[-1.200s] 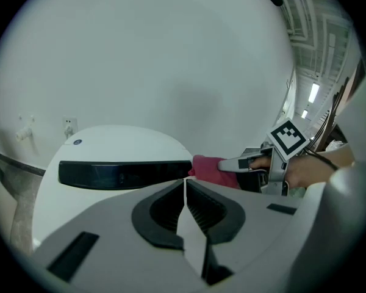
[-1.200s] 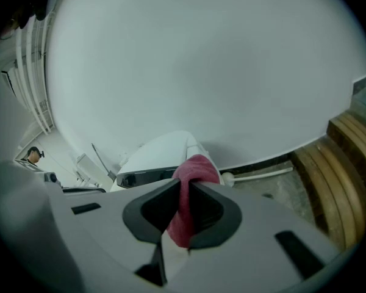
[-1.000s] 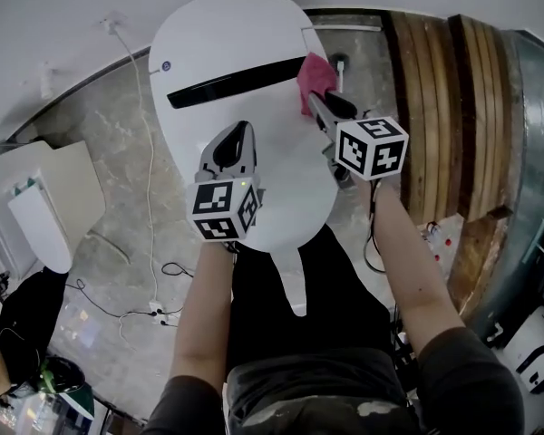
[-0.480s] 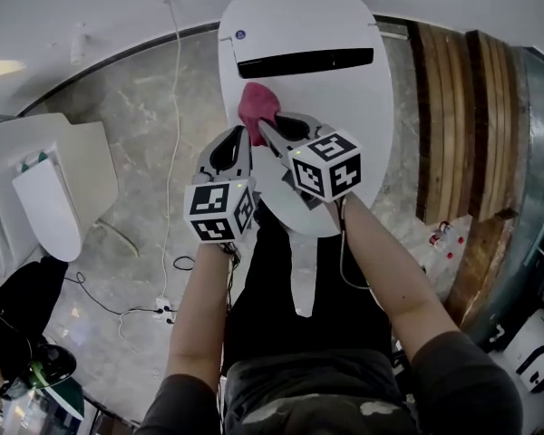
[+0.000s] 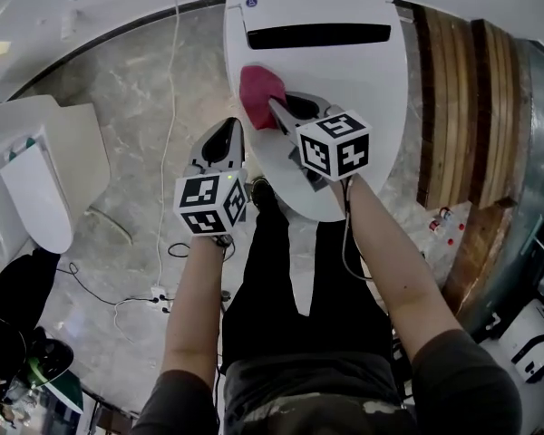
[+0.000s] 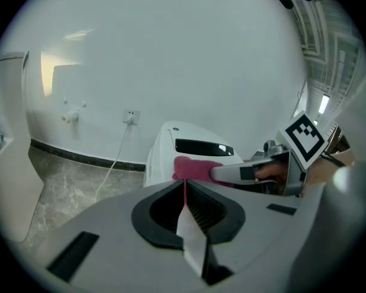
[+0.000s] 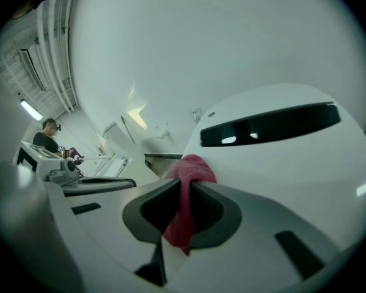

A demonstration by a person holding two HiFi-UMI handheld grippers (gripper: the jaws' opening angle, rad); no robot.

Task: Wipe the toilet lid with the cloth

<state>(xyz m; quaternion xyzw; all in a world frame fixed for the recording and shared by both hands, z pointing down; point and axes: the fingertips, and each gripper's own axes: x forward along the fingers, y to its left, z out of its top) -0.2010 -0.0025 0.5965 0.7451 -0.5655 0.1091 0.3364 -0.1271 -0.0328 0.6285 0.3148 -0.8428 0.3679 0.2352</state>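
Head view: holds the pink cloth (image 5: pixel 258 93) at the left edge of the smooth white oval toilet lid (image 5: pixel 354 98) with the right gripper (image 5: pixel 276 107); hangs the left gripper (image 5: pixel 228 127) just beside, over open marble floor (image 5: pixel 109 134).
Left gripper view: shows jaws closed together, empty.
Right gripper view: clamps the soft, crumpled cloth between the pads, glossy lid just beyond.

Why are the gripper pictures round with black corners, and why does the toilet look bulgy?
Left gripper view: a wide-angle lens makes the round frame and bends the dark skirting. Right gripper view: same lens, so the toilet lid bulges; small glints sit in its dark slot. Head view: straight edges curve too.
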